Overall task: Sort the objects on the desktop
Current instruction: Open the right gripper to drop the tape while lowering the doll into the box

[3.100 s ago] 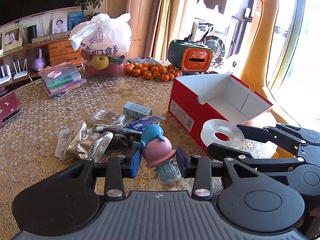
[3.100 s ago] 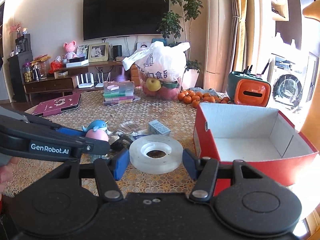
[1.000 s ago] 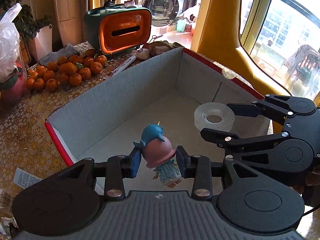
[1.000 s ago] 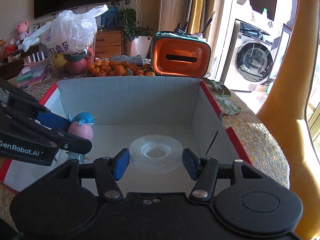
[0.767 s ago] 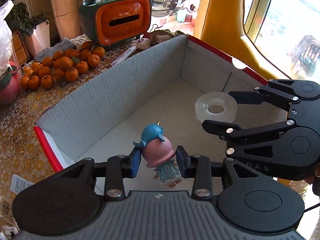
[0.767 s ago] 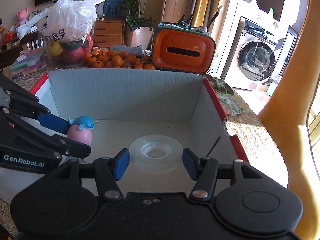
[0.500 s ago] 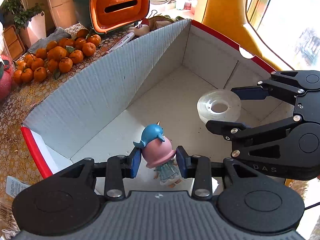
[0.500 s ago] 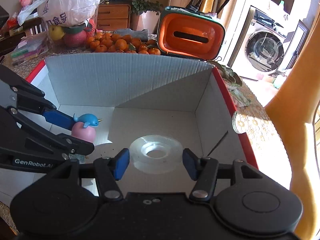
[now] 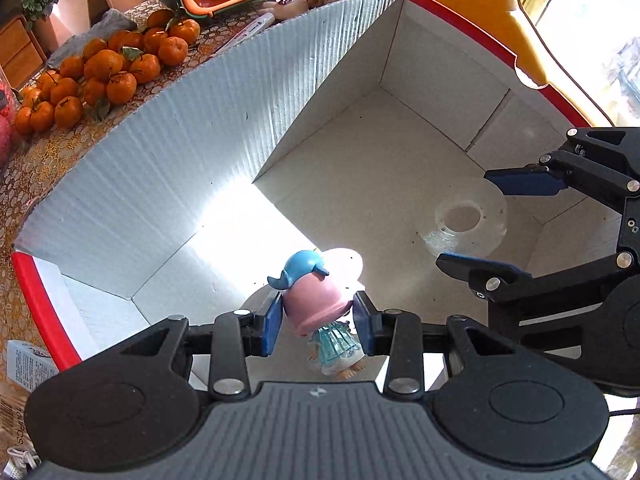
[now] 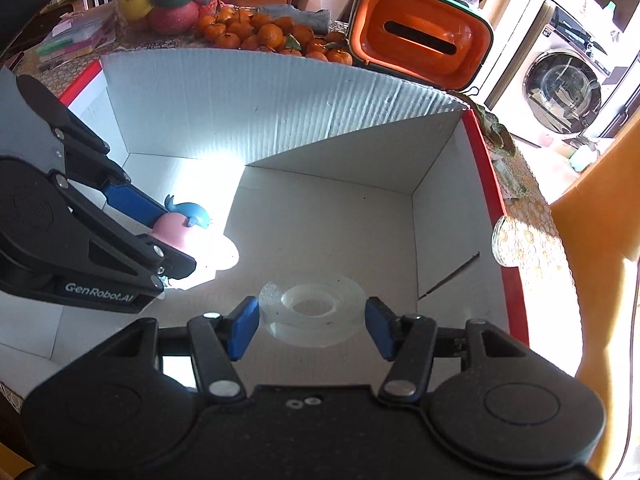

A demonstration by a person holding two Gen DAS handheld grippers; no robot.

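2 tongs work low inside the red-rimmed box (image 9: pixel 460 20).

Left wrist view: left tongs (image 9: pixel 318 322) look parted, pads flanking the pink-headed figurine (image 9: pixel 318 300); contact unclear, so grip cannot be told. Figurine sits near the box floor, probably for gentle release.

Right wrist view: right tongs (image 10: pixel 312 322) spread wide; clear tape roll (image 10: pixel 312 306) lies free between them on the box floor.

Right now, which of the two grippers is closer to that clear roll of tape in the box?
The right gripper: its open fingers flank the tape roll. The left gripper is off to the side, around the little doll.
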